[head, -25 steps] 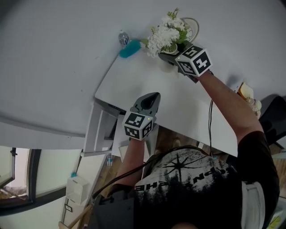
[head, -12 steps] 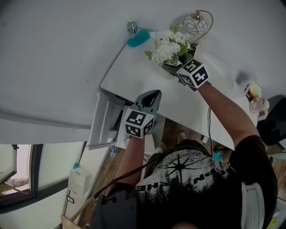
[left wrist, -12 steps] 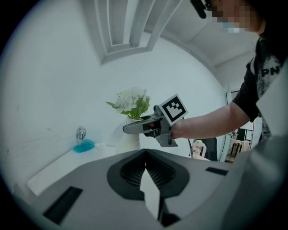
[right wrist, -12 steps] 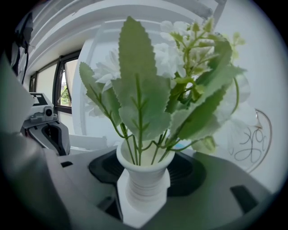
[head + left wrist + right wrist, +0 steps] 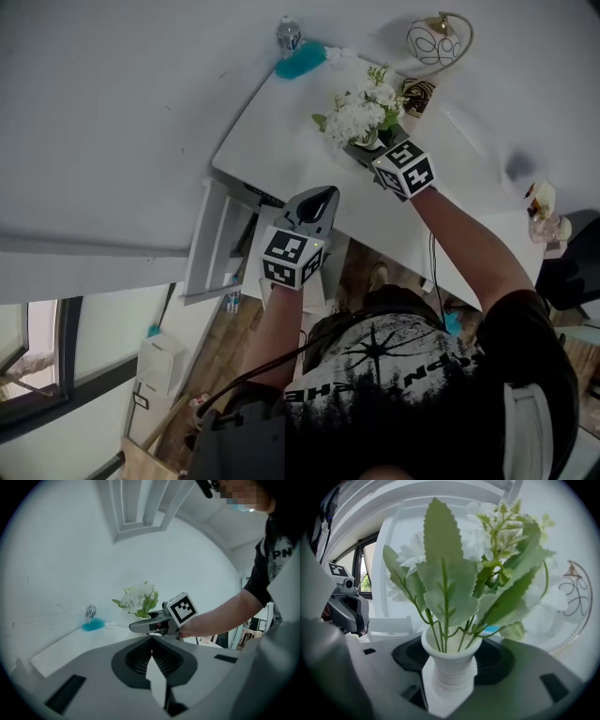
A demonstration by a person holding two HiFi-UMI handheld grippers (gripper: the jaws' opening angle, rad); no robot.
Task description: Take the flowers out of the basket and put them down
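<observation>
the right gripper point(image 5: 366, 150) is clamping its jaws on the small white ribbed vase point(image 5: 450, 667), gripping the neck just under the flared rim. the bunch of white artificial flowers with green leaves point(image 5: 361, 114) is standing upright in that vase, its stems and serrated leaves filling most of the right gripper view. the vase is sitting low over the white tabletop point(image 5: 281, 141); whether it is touching the surface is not clear. the rounded wire basket with a gold-coloured hoop handle point(image 5: 436, 42) is standing near the far edge of the tabletop, apart from the flowers and beyond them. the left gripper point(image 5: 317, 204) is hovering at the near edge, its jaws pressed together with nothing between them. a teal cloth point(image 5: 300, 64) is lying at the far corner, beside a small clear plastic bottle point(image 5: 288, 33).
</observation>
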